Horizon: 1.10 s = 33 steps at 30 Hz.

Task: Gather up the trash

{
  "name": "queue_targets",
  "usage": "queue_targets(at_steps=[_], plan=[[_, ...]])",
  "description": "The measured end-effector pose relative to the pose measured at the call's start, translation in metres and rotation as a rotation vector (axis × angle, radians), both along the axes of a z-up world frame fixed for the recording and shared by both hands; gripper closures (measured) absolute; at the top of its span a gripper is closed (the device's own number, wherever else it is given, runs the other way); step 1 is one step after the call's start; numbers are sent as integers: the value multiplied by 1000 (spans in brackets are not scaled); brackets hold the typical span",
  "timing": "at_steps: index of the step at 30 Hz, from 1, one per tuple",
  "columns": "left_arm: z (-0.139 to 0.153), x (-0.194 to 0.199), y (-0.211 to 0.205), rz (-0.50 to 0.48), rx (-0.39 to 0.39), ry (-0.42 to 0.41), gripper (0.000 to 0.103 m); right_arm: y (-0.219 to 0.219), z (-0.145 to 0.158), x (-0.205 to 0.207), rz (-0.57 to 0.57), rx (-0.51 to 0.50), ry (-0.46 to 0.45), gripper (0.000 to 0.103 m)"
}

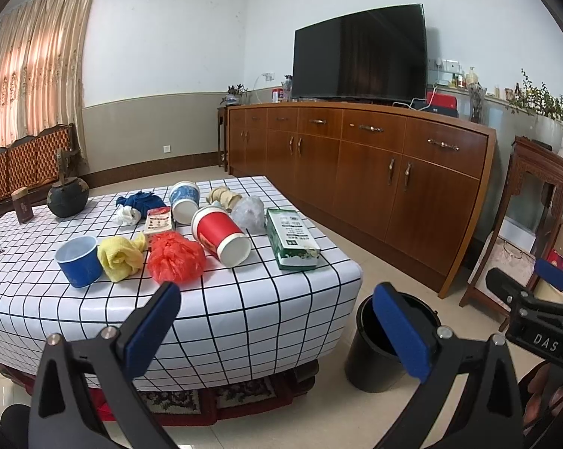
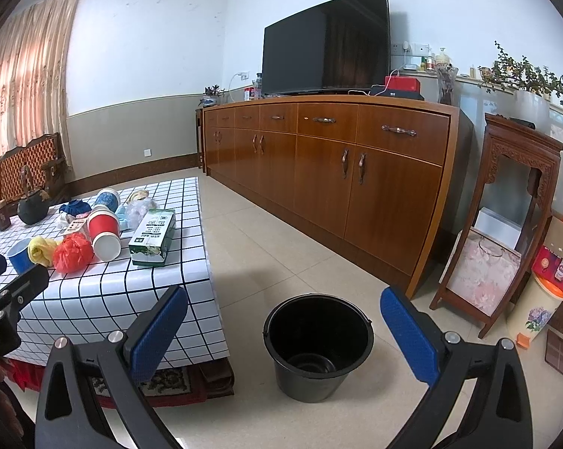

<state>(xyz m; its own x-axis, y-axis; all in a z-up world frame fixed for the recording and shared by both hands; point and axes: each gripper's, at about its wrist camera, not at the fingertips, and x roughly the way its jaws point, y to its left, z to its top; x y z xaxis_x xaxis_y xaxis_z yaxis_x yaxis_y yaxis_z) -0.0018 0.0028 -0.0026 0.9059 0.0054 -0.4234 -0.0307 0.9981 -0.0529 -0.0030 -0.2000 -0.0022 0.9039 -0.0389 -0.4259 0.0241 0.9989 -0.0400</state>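
Trash lies on the checked table (image 1: 244, 299): a tipped red cup (image 1: 219, 235), a crumpled red bag (image 1: 176, 256), a yellow cloth (image 1: 120, 258), a blue cup (image 1: 78, 260), a green carton (image 1: 290, 237), a tipped blue-white cup (image 1: 184, 200) and a clear bag (image 1: 248, 212). A black bucket (image 2: 317, 344) stands empty on the floor beside the table. My left gripper (image 1: 277, 331) is open, low in front of the table's near edge. My right gripper (image 2: 283, 333) is open above the floor, framing the bucket. Both hold nothing.
A long wooden sideboard (image 2: 356, 164) with a TV (image 2: 326, 41) runs along the right wall. A carved wooden stand (image 2: 505, 220) and boxes (image 2: 558, 262) crowd the far right. A dark teapot (image 1: 67, 196) and a small tin (image 1: 21, 205) sit at the table's back left.
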Motion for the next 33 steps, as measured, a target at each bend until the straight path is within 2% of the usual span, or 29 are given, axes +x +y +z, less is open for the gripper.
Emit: queue_targets(at_steps=[30, 33], plan=[[-2, -1, -2, -9, -15, 18, 0, -1, -1, 0, -2, 0, 4, 0], [-1, -1, 1, -11, -37, 19, 0, -1, -2, 1, -7, 5, 6, 0]])
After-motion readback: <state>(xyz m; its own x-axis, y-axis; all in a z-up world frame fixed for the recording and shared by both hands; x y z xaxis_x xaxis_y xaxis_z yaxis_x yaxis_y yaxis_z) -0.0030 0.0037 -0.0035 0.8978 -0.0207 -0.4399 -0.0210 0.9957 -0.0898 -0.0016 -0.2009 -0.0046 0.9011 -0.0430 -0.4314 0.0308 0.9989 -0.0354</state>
